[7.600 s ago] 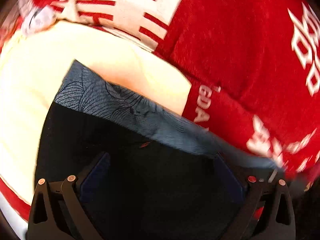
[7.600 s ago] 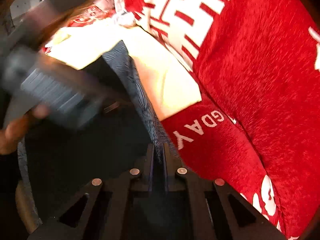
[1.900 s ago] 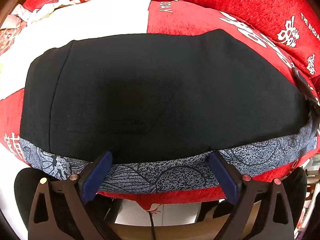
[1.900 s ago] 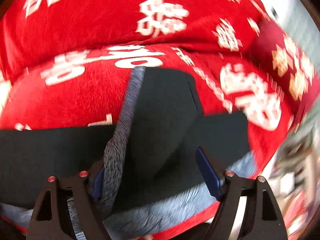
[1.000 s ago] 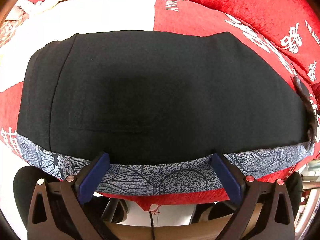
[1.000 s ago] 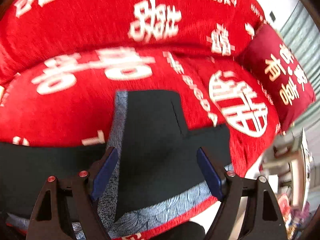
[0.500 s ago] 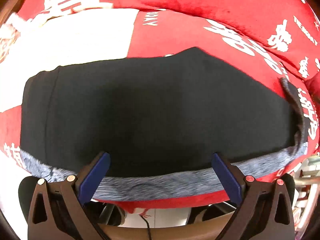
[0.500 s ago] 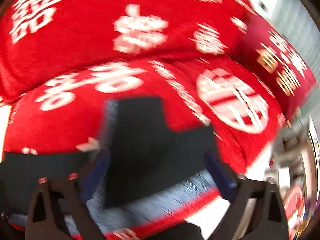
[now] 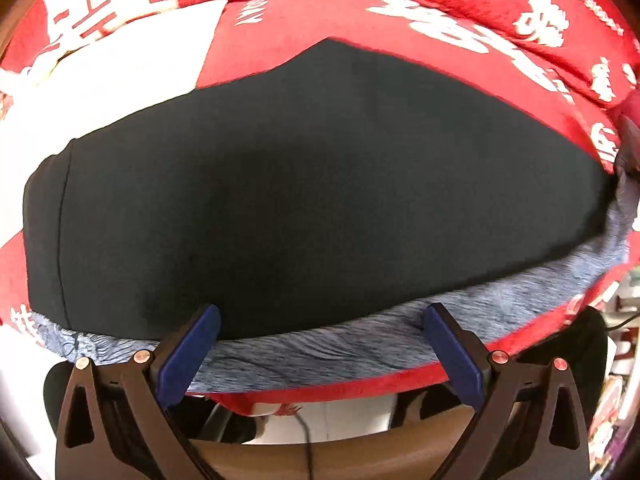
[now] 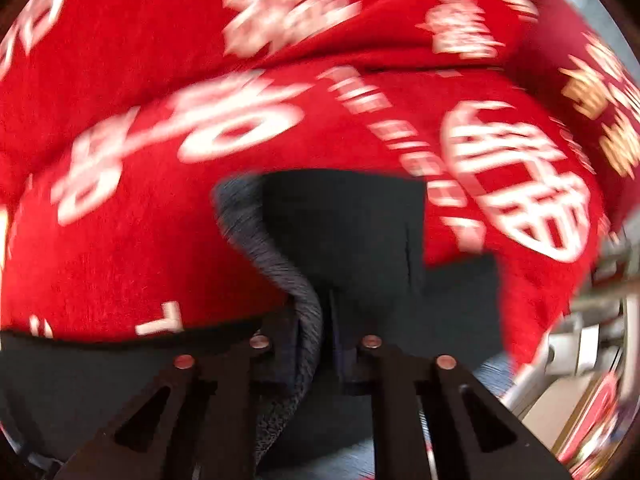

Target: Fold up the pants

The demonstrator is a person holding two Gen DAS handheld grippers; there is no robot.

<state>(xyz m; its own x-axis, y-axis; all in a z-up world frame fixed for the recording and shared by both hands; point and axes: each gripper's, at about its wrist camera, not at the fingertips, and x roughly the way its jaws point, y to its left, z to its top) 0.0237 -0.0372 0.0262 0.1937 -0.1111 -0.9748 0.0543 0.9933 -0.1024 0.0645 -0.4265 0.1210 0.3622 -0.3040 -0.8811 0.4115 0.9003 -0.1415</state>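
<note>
The black pants [image 9: 300,200] with a blue-grey patterned side band [image 9: 320,352] lie spread flat on the red sofa cover. My left gripper [image 9: 320,344] is open, with its blue pads either side of the band at the near edge, holding nothing. In the right wrist view my right gripper [image 10: 318,344] is shut on a raised fold of the pants [image 10: 344,240], pinching the patterned band [image 10: 280,276] between its fingers. That view is blurred by motion.
The red sofa cover with white lettering [image 9: 440,60] rises to a backrest behind the pants. A white patch [image 9: 120,60] lies at the far left. A red cushion [image 10: 592,72] sits at the right. The sofa's front edge [image 9: 360,388] drops off near my left gripper.
My right gripper has closed from open onto the pants' end and lifts the fold. My left gripper stays open and has shifted slightly, the far pants edge now bulging upward.
</note>
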